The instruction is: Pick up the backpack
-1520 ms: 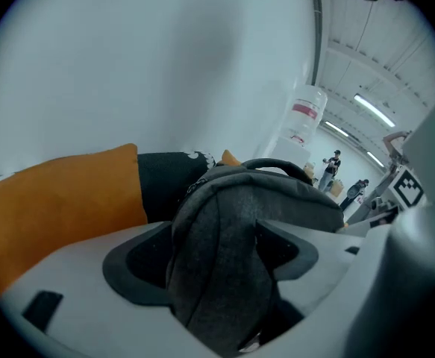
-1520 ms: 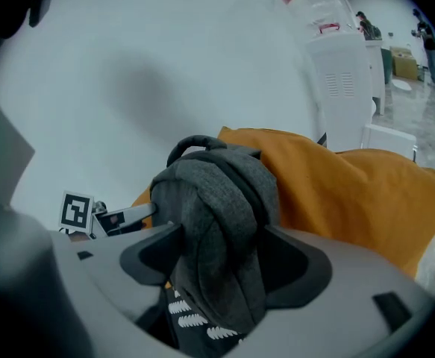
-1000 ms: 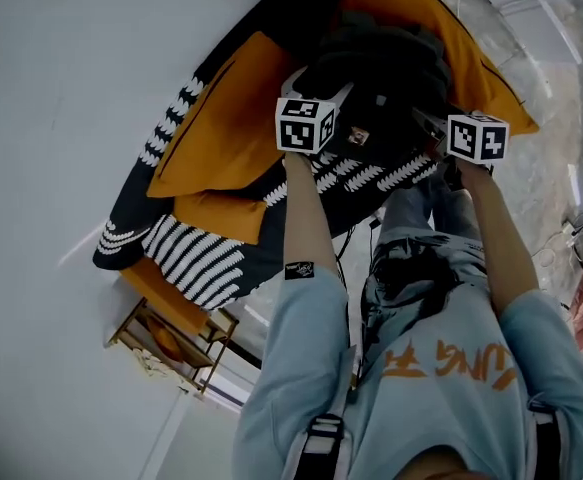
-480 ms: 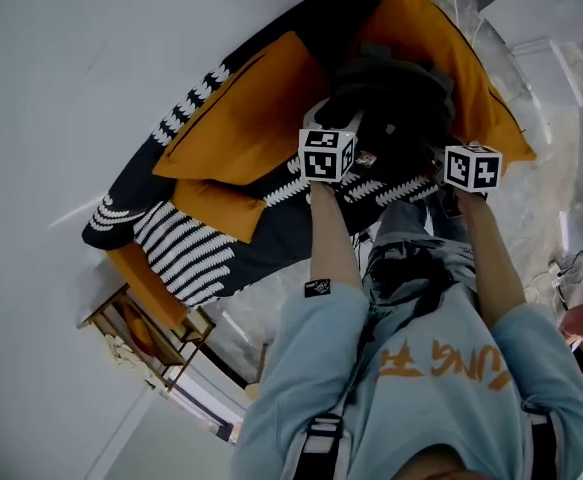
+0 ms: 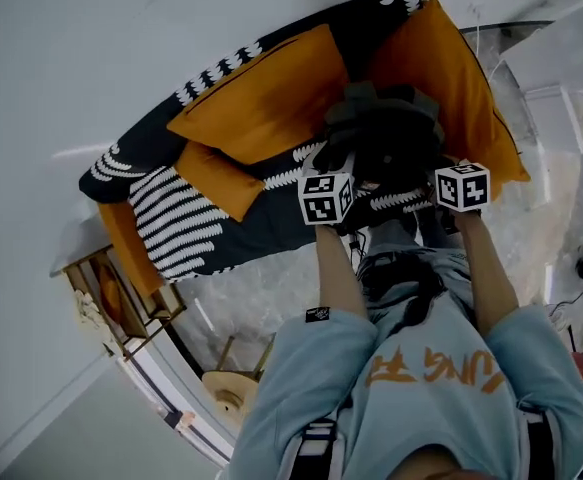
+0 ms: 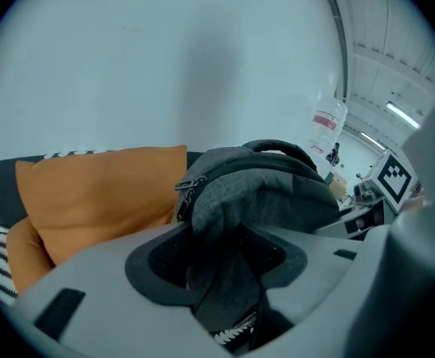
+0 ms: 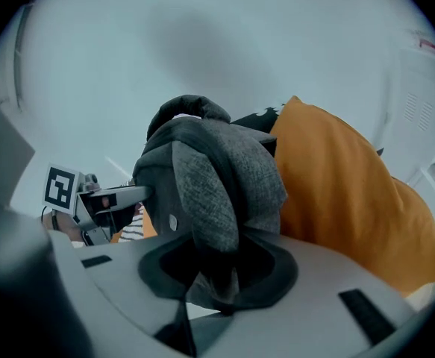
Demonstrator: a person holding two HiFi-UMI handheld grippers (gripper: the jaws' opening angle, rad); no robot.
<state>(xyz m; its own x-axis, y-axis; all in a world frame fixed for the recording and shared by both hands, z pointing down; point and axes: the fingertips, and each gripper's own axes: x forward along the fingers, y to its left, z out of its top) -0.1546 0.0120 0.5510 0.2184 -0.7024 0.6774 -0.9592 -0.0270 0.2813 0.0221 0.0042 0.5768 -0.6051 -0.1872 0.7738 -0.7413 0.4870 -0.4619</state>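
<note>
left gripper point(image 6: 228, 274): jaws closing, clamped on backpack point(image 6: 265, 192) fabric | right gripper point(image 7: 217, 271): jaws closing, clamped on backpack | backpack: upper centre, head view

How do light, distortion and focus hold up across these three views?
Head view: dim and bowed at the edges, the dark grey fabric backpack reads almost black. Left gripper view: fisheye, black corners, backpack weave sharp. Right gripper view: same fisheye vignette, orange fabric cushion evenly lit, no glare.
</note>
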